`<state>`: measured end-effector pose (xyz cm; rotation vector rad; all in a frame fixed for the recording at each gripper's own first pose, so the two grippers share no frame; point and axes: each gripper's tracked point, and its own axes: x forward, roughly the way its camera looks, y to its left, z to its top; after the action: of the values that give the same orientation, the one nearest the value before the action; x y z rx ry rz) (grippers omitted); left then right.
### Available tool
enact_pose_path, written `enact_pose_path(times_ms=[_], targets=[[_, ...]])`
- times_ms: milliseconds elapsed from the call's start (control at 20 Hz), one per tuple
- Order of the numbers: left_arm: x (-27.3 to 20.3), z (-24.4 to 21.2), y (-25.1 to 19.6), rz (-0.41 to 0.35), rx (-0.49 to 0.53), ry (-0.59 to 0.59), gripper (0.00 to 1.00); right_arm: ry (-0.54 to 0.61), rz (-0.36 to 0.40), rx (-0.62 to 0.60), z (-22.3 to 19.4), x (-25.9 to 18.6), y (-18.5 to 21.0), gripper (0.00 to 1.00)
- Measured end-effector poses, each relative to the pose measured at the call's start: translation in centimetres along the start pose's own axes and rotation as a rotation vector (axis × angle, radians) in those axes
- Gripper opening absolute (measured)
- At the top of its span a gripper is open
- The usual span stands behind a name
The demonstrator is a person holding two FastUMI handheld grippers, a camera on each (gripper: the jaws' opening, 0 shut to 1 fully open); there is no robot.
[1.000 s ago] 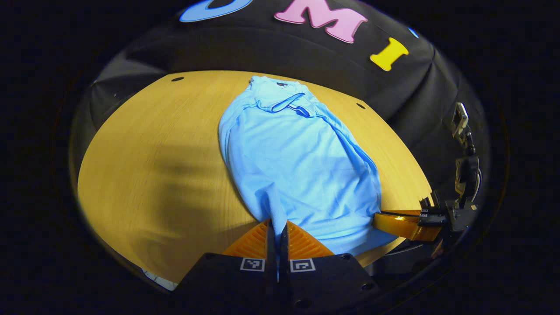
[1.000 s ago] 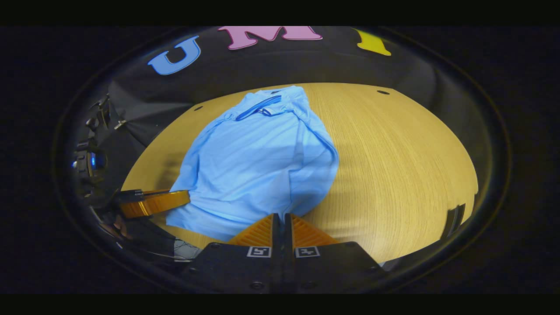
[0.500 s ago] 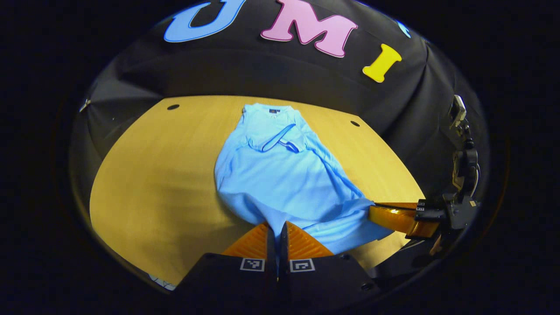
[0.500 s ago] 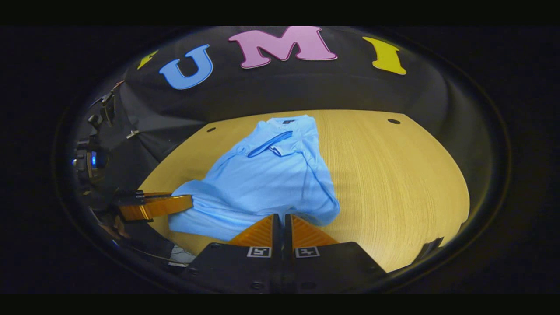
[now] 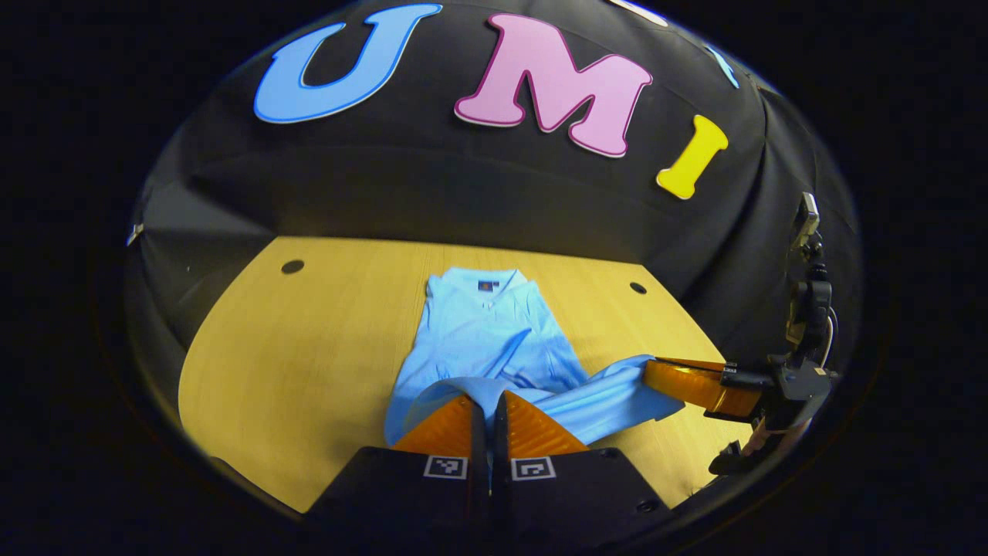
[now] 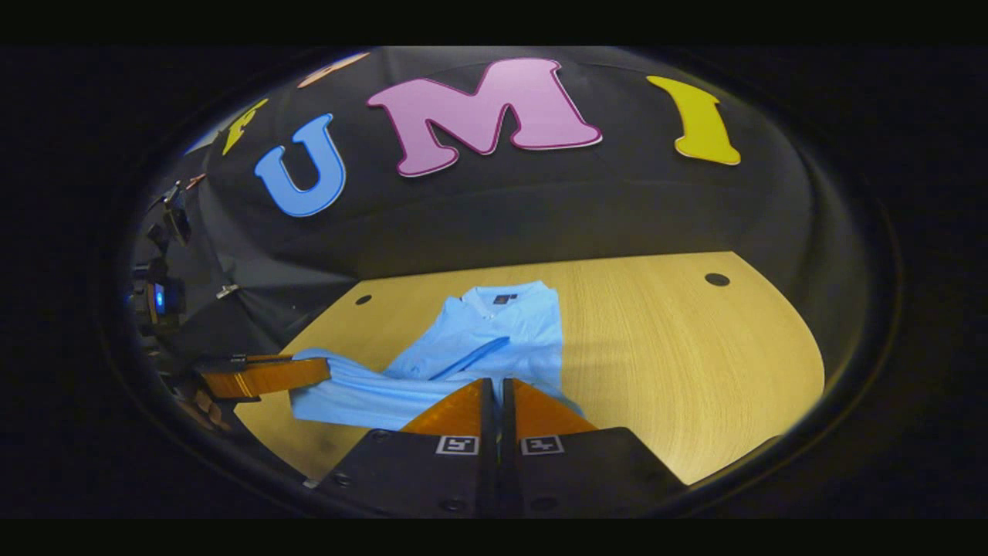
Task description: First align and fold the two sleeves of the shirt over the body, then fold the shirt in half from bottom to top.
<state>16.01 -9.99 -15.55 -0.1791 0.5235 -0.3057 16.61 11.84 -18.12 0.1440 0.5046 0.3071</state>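
A light blue shirt (image 5: 494,340) lies on the wooden counter (image 5: 309,355), its collar at the far end toward the booth's black cloth wall (image 5: 432,193) and its near hem lifted off the wood. In the left gripper view, the left tongs (image 5: 488,401) are pressed together on the raised hem at the shirt's near edge, with the cloth rising in a fold over their tips. Off to the shirt's other near corner, the right tongs (image 5: 652,374) are clamped on the hem as well, and the fabric stretches between the 2 grips in a loose band above the counter.

In the right gripper view, the shirt (image 6: 494,340) shows its collar and dark neck label at the far end, with a darker blue trim line crossing the body. The right tongs (image 6: 498,386) are closed narrow against the hem at the shirt's near edge. The left tongs (image 6: 320,371) hold the shirt's other near corner, with part of a hand (image 6: 204,405) visible behind them.

The counter (image 6: 679,347) stretches bare and pale beyond the shirt, with 2 small dark holes (image 6: 717,279) near its far edge, 1 on each side of the collar. A camera mount on a stand (image 5: 806,301) rises beyond the counter, past the right tongs.
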Motion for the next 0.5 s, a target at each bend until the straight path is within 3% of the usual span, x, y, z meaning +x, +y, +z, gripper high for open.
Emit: enact_pose_path(times_ms=[250,300,450,500], targets=[[6.4,5.4,3.4,0.023,0.012,-0.042,0.06,-0.081,0.015,-0.005,6.3,7.0,-0.3,0.00],[8.1,6.5,4.0,0.023,0.018,-0.052,0.06,-0.091,0.014,0.002,7.1,8.6,-0.7,0.05],[13.3,9.3,5.6,0.018,0.014,-0.071,0.06,-0.113,0.002,-0.007,9.7,13.6,-2.2,0.05],[15.2,10.0,5.9,0.008,0.001,-0.071,0.06,-0.119,-0.006,-0.012,10.5,15.4,-2.8,0.11]])
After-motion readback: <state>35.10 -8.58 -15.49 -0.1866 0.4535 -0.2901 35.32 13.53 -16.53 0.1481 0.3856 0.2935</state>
